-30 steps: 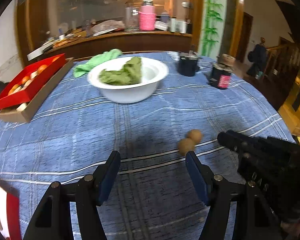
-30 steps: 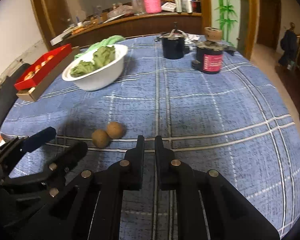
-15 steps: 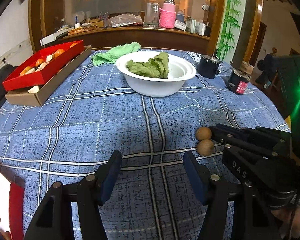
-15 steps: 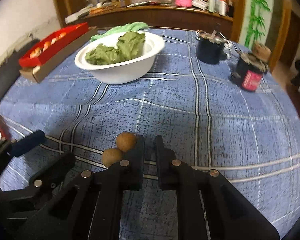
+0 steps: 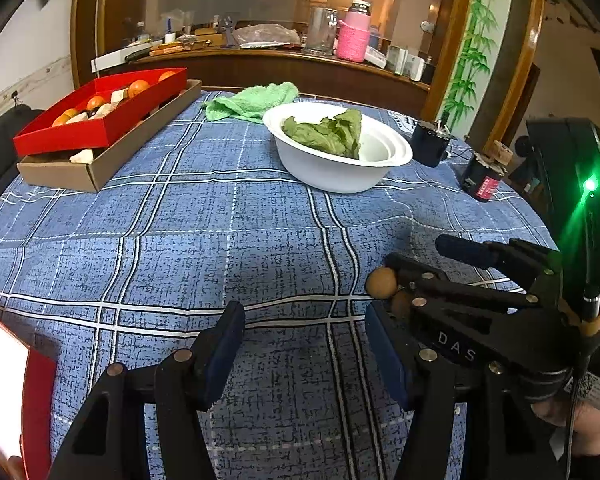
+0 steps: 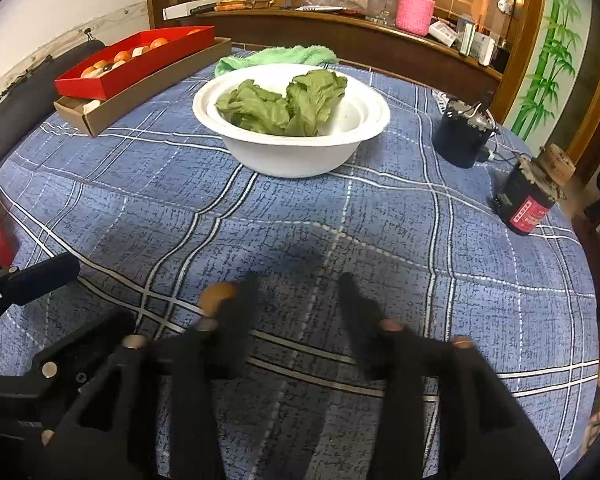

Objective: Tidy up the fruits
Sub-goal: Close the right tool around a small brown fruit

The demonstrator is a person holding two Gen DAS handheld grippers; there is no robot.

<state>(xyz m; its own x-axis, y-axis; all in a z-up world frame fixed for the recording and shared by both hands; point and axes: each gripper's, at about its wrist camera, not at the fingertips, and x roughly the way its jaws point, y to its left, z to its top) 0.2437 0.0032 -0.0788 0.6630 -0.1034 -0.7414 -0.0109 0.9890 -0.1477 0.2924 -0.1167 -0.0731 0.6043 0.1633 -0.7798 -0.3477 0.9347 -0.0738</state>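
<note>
Two small brown round fruits lie on the blue plaid tablecloth. One fruit (image 5: pixel 381 282) shows beside my right gripper's left finger; the second fruit (image 5: pixel 401 303) is mostly hidden behind that finger. In the right wrist view one fruit (image 6: pixel 217 295) sits just left of my left fingertip. My right gripper (image 6: pixel 298 286) is open and empty, low over the cloth, its image blurred. My left gripper (image 5: pixel 304 320) is open and empty, left of the fruits. A white bowl (image 5: pixel 320 170) holds green leaves (image 5: pixel 328 134).
A red tray of oranges (image 5: pixel 100 108) rests on a cardboard box (image 5: pixel 112 156) at the far left. A green towel (image 5: pixel 252 100) lies behind the bowl. A dark cup (image 6: pixel 462 136) and a dark jar (image 6: pixel 528 196) stand at the right.
My right gripper has opened from shut and moved forward beside the fruits. Both views have swung left, and the fruits sit further right in the left wrist view.
</note>
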